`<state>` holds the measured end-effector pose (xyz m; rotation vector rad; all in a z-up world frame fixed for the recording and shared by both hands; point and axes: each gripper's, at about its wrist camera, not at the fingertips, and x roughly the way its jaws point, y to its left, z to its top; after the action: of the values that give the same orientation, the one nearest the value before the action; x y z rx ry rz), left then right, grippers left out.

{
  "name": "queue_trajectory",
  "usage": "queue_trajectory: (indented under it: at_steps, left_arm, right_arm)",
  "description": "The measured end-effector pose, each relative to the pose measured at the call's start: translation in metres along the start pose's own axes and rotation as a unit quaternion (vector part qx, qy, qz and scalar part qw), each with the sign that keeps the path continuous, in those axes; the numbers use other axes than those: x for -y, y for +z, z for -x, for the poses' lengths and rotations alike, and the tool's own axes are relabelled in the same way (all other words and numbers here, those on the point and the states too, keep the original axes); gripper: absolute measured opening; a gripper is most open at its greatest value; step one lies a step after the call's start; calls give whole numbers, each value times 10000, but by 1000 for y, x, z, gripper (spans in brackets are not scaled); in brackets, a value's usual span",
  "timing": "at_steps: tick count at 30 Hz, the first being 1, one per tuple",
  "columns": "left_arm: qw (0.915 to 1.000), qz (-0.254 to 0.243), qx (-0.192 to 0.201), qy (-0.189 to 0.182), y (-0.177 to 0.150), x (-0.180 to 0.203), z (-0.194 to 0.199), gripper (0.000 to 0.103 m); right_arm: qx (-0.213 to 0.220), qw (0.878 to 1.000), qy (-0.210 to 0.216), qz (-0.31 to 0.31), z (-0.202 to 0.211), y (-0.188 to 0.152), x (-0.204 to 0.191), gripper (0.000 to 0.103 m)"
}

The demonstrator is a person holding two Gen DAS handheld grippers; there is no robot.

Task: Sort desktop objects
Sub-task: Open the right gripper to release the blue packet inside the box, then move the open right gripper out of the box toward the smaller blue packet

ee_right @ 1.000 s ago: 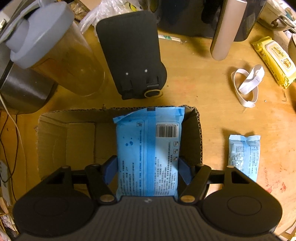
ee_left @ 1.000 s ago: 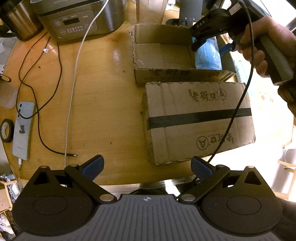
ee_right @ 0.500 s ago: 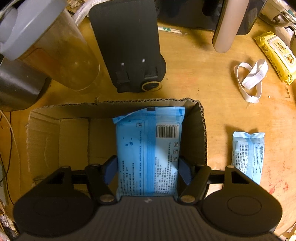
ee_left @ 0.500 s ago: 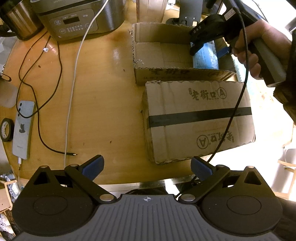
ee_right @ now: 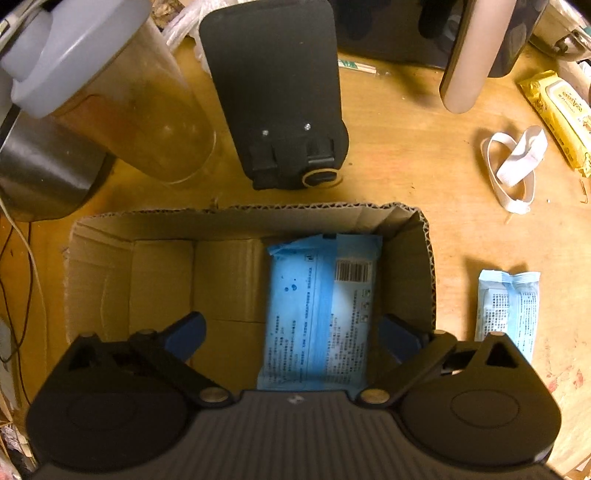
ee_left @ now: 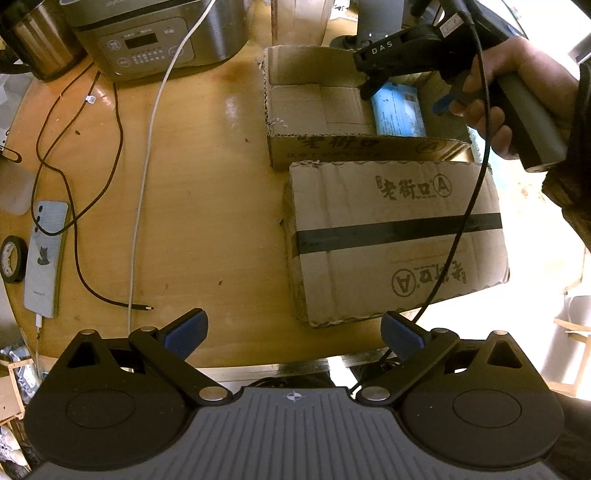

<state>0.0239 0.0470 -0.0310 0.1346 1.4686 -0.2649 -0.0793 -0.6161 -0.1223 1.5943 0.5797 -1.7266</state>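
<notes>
1. The blue wipes pack (ee_right: 319,314) lay flat on the floor of the open cardboard box (ee_right: 162,288), against the box's right wall, barcode side up.
2. The right gripper (ee_right: 291,336) hung over the box with its jaws spread wide; neither blue pad touched the pack, which lay between and below them.
3. In the left wrist view the same pack (ee_left: 399,114) showed inside the box (ee_left: 314,99), with the right gripper (ee_left: 402,86) held above it in a hand (ee_left: 517,88).
4. The left gripper (ee_left: 293,332) was near the table edge (ee_left: 258,365), its fingers wide apart and holding nothing.
5. A second, smaller blue packet (ee_right: 508,310) lay on the wooden table just outside the box's right wall.
6. A sealed carton (ee_left: 395,236) with black tape sat just in front of the open box, touching or nearly touching it.
7. Beyond the box stood a shaker bottle (ee_right: 110,96) with a grey lid and a black stand (ee_right: 284,92).
8. To the right lay a white strap (ee_right: 513,166) and a yellow wipes pack (ee_right: 557,114).
9. On the left side of the table were a phone (ee_left: 46,258), a roll of tape (ee_left: 13,258), loose cables (ee_left: 110,147) and a rice cooker (ee_left: 155,33).
</notes>
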Motion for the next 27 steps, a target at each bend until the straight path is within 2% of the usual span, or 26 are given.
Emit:
queue_trajectory:
  at_steps: [15, 27]
  left_arm:
    - [10000, 4, 4, 9, -1, 1, 1, 103]
    - [10000, -46, 45, 7, -1, 7, 3, 103]
  right_arm:
    - [36, 10000, -41, -26, -2, 4, 9, 103]
    - [165, 9998, -126, -70, 30, 8, 11, 103]
